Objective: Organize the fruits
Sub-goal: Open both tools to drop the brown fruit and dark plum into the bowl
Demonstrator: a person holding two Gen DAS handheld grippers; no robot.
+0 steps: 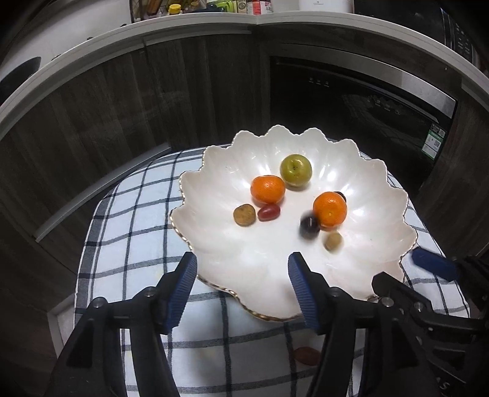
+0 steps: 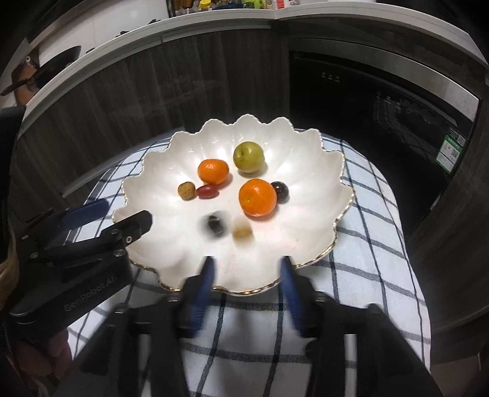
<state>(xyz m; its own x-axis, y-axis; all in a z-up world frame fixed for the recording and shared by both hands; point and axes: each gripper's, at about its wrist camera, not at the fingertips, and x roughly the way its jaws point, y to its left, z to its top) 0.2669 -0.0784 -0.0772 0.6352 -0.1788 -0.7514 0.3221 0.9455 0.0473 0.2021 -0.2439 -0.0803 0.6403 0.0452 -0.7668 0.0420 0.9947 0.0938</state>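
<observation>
A white scalloped plate (image 1: 250, 259) (image 2: 171, 238) with a gold rim holds a green apple (image 1: 295, 169) (image 2: 248, 157), two oranges (image 1: 267, 189) (image 1: 330, 208), a brown fruit (image 1: 243, 215), a red cherry tomato (image 1: 269, 212), and dark grapes (image 1: 309, 225) (image 2: 279, 191). A dark grape (image 2: 215, 226) and a pale yellow fruit (image 1: 333, 241) (image 2: 242, 231) look motion-blurred near the plate's front. My left gripper (image 1: 243, 285) is open and empty over the plate's near rim. My right gripper (image 2: 246, 285) is open and empty, blurred, at the near rim. Another red tomato (image 1: 306, 355) lies on the cloth.
The plate rests on a blue-checked white cloth (image 1: 137, 244) (image 2: 366, 259) over a small table. Dark wood cabinets (image 1: 122, 107) and a black built-in appliance (image 1: 366, 107) stand behind. A white countertop (image 1: 214, 24) with jars runs above.
</observation>
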